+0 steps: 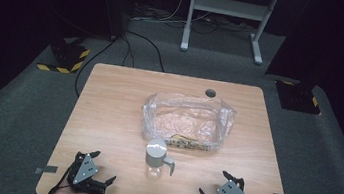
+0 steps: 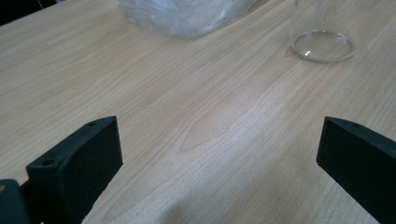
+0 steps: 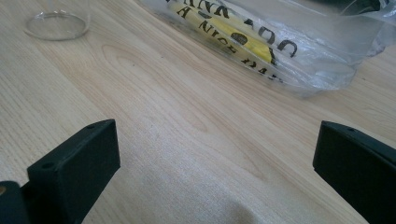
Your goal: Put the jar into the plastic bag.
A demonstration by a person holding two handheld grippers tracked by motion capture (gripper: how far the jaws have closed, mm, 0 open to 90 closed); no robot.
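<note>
A see-through plastic bag (image 1: 187,121) is lying in the middle of the wooden table (image 1: 106,118). It is looking crinkly and puffy, with its top open. Inside it, along the near edge, something flat and yellow with black letters (image 3: 229,35) is lying. I cannot read the whole words.

Just in front of the bag, a clear glass jar (image 1: 155,158) is standing upright. It is wearing a shiny silver lid (image 1: 156,149), and a little metal clasp (image 1: 170,166) is hanging at its right side. It is sitting near the bag but not touching it. I cannot tell if anything is inside it. Its round glass bottom is showing at the top of the left gripper view (image 2: 322,46) and at the top of the right gripper view (image 3: 57,24).

The left gripper (image 1: 100,168) is resting at the near left edge of the table, held by a hand. Its jaws are spread wide apart with only bare wood between them.

The right gripper (image 1: 216,186) is resting at the near right edge, also held by a hand. Its jaws are spread wide too, gripping nothing.

The jar is standing between the two grippers, a bit farther up the table, apart from both.
</note>
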